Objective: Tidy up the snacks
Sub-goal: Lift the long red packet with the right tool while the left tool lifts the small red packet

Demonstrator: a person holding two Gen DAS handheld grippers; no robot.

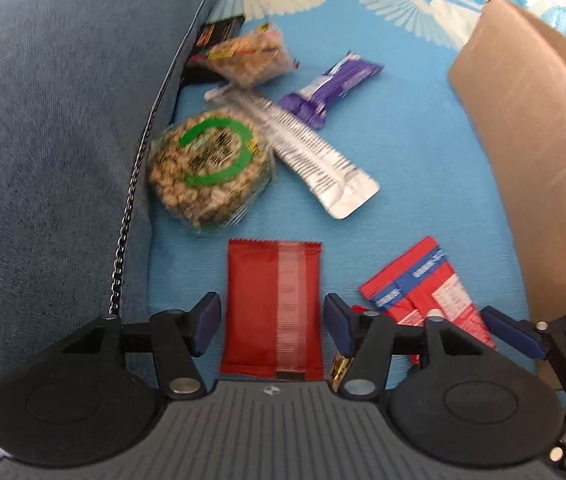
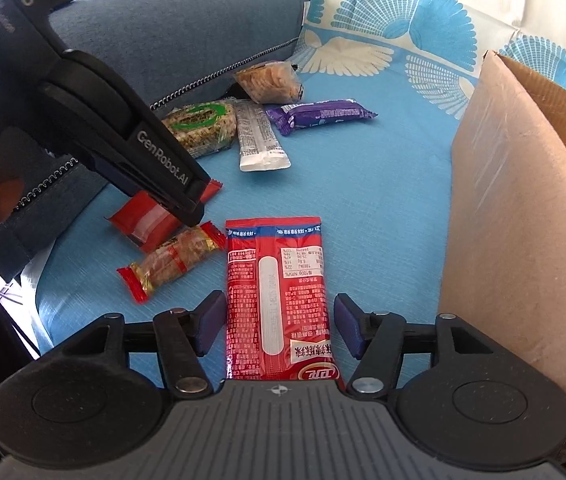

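Left wrist view: our left gripper (image 1: 273,328) straddles the dark red packet (image 1: 273,308), jaws released, pads clear of both edges. Right wrist view: our right gripper (image 2: 279,330) likewise stands spread around the printed red packet (image 2: 279,300), not pinching. Both packets lie flat on the blue cushion (image 2: 383,200). We judge it best to settle lower and centre each packet before clenching, since the film is slippery. Cardboard box (image 2: 515,208) stands just beside, right; we cannot see its contents.
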